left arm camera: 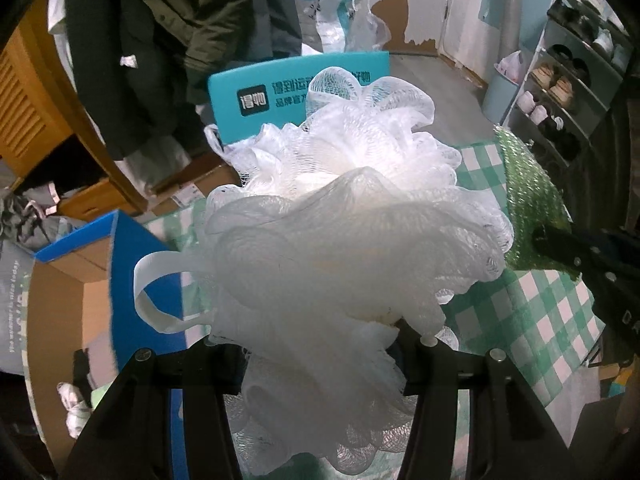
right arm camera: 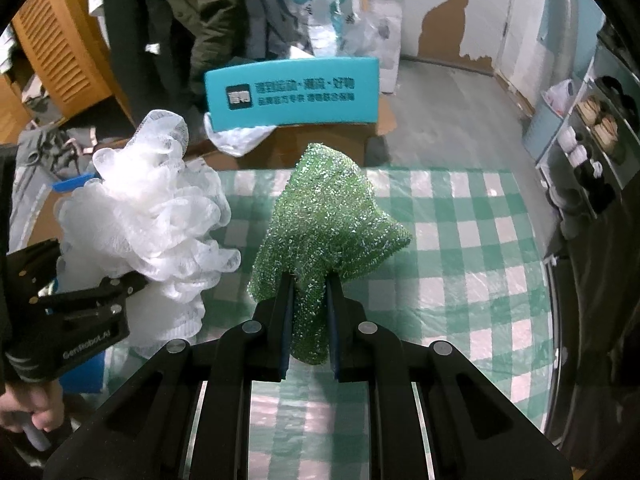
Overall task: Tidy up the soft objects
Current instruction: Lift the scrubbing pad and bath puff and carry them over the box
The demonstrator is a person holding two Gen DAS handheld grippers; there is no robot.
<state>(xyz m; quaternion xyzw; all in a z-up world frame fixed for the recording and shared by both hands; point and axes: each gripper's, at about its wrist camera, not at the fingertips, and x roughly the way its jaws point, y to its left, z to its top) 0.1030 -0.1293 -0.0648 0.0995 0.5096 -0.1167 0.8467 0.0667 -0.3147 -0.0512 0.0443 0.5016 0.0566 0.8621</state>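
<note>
I have both items off the checked tablecloth (right arm camera: 460, 240). My left gripper (left arm camera: 316, 344) is clamped part-way on the white mesh bath pouf (left arm camera: 340, 220); my right gripper (right arm camera: 308, 320) pinches the green scouring pad (right arm camera: 324, 216), jaws nearly together, long axis running away from me. The teal box (right arm camera: 292, 96) lies far, dead ahead — left is nearer. Gripper body reads "GenRobot.AI"; box print illegible.

I see a white, translucent mesh bath pouf (left arm camera: 344, 240) with a white ribbon loop (left arm camera: 156, 292). The glittery green scouring cloth (right arm camera: 324, 216) sparkles with pale flecks. The table's plastic cover (right arm camera: 472, 240) is checked in green and white. My two grippers are black plastic. Beyond the table's far edge stands a teal box (right arm camera: 292, 94) with dark lettering.
</note>
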